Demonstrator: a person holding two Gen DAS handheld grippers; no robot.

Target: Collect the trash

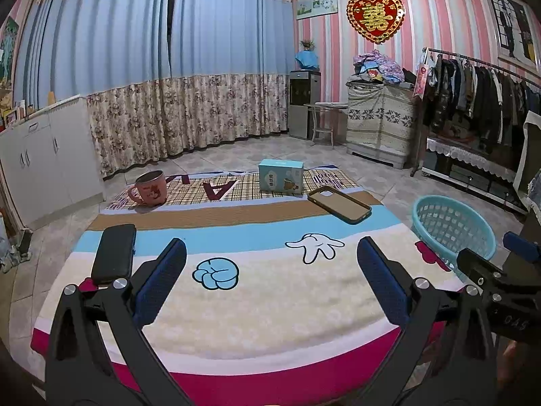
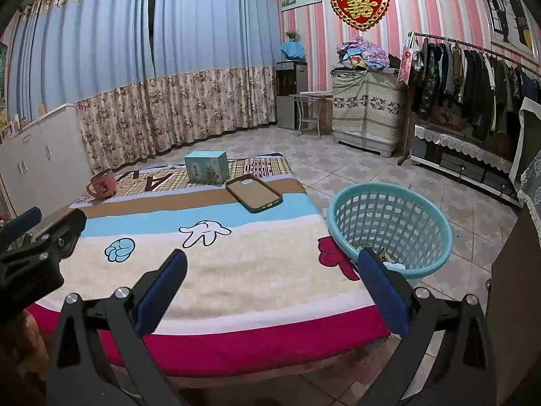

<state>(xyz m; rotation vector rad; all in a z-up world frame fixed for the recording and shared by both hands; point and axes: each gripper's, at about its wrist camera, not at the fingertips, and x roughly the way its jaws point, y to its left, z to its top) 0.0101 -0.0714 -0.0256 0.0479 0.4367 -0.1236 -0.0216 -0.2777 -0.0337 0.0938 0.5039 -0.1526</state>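
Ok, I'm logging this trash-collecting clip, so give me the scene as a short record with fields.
surface: cartoon-print blanket on the tiled floor
basket: light blue basket, at the blanket's right edge
on blanket: pink mug, blue box, phone case, black case
left gripper: open, holding nothing
right gripper: open, holding nothing

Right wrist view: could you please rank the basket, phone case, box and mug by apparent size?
1. Basket, nearest, so flattered.
2. Phone case.
3. Box, close to the case; unsure.
4. Mug.
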